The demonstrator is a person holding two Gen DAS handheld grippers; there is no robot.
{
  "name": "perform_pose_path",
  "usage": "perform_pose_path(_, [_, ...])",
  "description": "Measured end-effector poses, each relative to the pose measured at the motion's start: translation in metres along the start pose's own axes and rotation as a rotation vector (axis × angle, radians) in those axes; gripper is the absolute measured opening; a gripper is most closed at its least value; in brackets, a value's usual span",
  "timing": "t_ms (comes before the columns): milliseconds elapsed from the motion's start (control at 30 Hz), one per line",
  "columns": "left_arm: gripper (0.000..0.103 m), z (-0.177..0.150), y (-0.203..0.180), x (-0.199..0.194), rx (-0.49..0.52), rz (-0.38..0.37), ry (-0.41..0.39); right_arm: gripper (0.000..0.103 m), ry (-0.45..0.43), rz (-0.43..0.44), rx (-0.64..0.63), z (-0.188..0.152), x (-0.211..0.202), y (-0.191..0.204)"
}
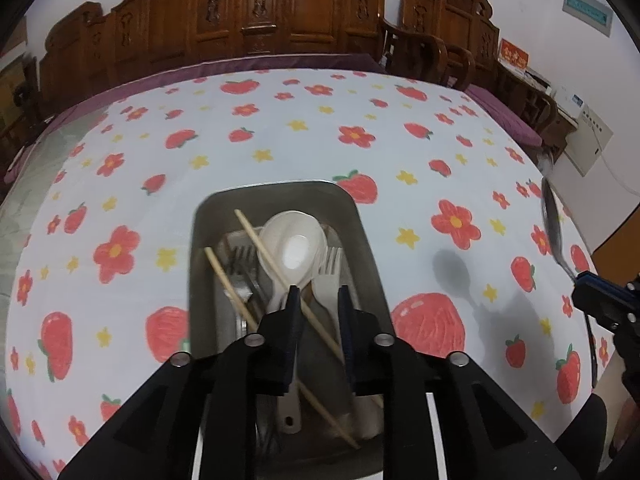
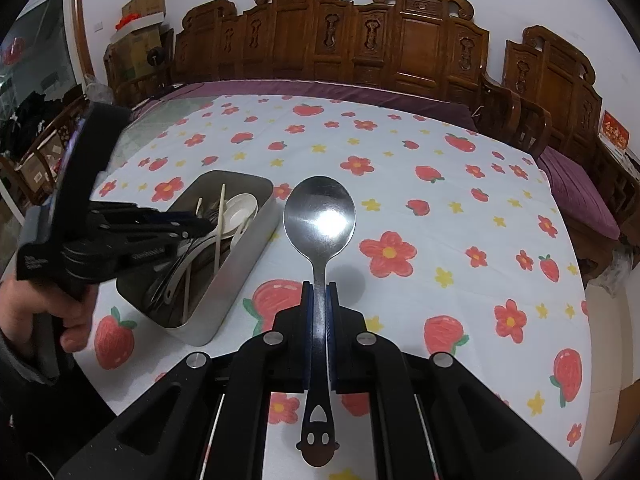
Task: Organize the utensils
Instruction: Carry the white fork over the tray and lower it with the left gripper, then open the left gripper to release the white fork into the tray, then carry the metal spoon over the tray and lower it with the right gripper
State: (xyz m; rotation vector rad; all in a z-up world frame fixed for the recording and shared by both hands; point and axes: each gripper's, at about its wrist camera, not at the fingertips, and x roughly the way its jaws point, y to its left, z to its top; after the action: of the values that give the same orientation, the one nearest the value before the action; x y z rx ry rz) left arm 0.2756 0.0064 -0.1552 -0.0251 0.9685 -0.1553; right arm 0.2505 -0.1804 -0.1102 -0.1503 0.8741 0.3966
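Strawberry-print desk (image 2: pixel 400 208), carved wooden chairs (image 2: pixel 360 40) behind. Left tongs (image 1: pixel 318 292) parted, empty, over metal tray (image 1: pixel 276 196) of utensils; right tongs (image 2: pixel 319 286) clamped on steel spoon (image 2: pixel 319 216), probably for sorting.

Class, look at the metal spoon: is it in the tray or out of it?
Out. The metal spoon is clamped by its handle in the right hand-held gripper, held above the tablecloth beside the metal tray.

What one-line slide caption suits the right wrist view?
Right gripper clamps a metal spoon above the flowered tablecloth, beside the utensil tray.
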Motion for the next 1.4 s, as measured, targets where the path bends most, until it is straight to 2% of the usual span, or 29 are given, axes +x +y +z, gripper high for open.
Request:
perform_pose_path(500, [0.043,-0.007,0.045,-0.049,0.024,0.067,-0.094,0.007,0.001,0.028,-0.042,0.018,0.014,0.038])
perform_pose_path(667, [0.061,-0.006,0.059,-0.062,0.018,0.078,-0.128,0.007,0.001,0.043,-0.061,0.027,0.019,0.055])
perform_pose_path(733, [0.077,-0.006,0.064,-0.066,0.016,0.085,-0.144,0.007,0.001,0.048,-0.067,0.030,0.021,0.062])
perform_pose_path(833, [0.085,-0.005,0.072,-0.069,0.004,0.085,-0.159,0.007,0.000,0.055,-0.075,0.034,0.023,0.069])
perform_pose_path(1400, [0.087,-0.012,0.102,-0.068,-0.014,0.090,-0.156,0.007,0.018,0.120,-0.056,0.056,0.054,0.106])
